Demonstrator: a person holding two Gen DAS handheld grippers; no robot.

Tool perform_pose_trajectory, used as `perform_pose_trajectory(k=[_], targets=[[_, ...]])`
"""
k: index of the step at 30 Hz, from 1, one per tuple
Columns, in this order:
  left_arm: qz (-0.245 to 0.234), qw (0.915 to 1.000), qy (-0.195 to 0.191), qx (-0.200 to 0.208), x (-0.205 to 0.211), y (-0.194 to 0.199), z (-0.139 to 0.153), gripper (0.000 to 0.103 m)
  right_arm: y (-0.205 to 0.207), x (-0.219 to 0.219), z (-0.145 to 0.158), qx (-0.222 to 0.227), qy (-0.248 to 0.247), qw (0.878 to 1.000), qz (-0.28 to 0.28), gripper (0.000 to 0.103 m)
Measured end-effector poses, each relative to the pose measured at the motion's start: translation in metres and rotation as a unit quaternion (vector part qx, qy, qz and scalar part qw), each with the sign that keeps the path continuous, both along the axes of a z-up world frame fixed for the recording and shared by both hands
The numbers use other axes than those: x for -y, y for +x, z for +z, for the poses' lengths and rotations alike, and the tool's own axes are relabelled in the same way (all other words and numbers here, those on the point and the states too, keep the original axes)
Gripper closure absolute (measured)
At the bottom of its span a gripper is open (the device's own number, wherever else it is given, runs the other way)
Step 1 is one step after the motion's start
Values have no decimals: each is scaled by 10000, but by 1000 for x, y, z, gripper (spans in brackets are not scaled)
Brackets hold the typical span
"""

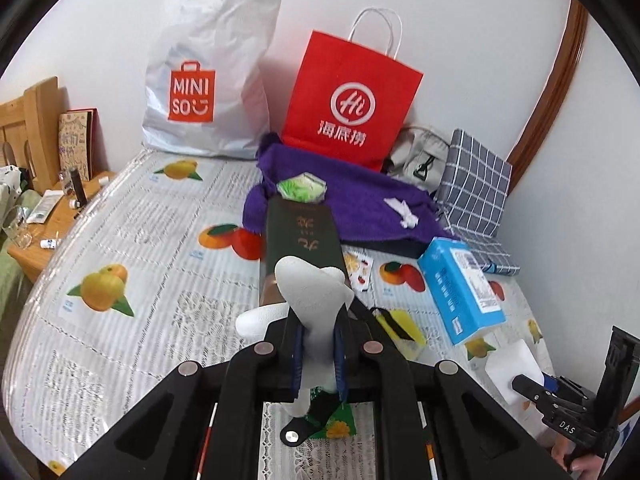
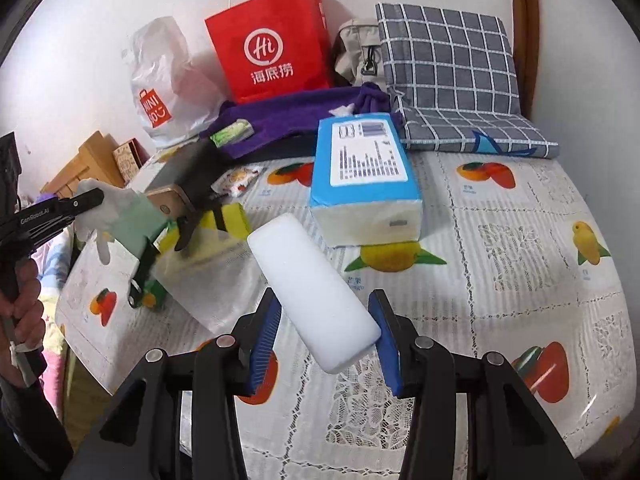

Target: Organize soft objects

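Right hand-held gripper [image 2: 326, 334] clamps our white sponge [image 2: 314, 294] at lower centre; left hand-held gripper [image 1: 316, 354] pinches a white glove [image 1: 310, 300].

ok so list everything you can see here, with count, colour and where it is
white sponge block: 1, white, clamped in the right tongs
white cloth: 1, white, pinched in the left tongs
tissue pack: 1, blue and white, mid table
purple towel: 1, purple, back of table before the bags
paper bag: 1, red, against the wall
plastic bag: 1, white with red logo, left of the paper bag
checked cushion: 1, grey and white, back right
dark box: 1, dark green, mid table
yellow sponge: 1, yellow, near the box
table: 1, fruit-print cover
left tongs: 1, black, shut
right tongs: 1, black, blue pads
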State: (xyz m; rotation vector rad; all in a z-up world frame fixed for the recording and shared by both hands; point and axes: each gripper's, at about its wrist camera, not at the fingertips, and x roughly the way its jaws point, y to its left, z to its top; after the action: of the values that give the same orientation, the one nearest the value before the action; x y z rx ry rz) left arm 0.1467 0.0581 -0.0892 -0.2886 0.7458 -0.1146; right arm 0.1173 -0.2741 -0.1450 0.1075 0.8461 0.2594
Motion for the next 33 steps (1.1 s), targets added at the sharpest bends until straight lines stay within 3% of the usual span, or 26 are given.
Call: perform_pose_trajectory(k=[33], targets=[[198, 9989, 220, 366, 5, 17, 66, 91, 42, 4, 83, 595, -59, 9981, -154, 58]])
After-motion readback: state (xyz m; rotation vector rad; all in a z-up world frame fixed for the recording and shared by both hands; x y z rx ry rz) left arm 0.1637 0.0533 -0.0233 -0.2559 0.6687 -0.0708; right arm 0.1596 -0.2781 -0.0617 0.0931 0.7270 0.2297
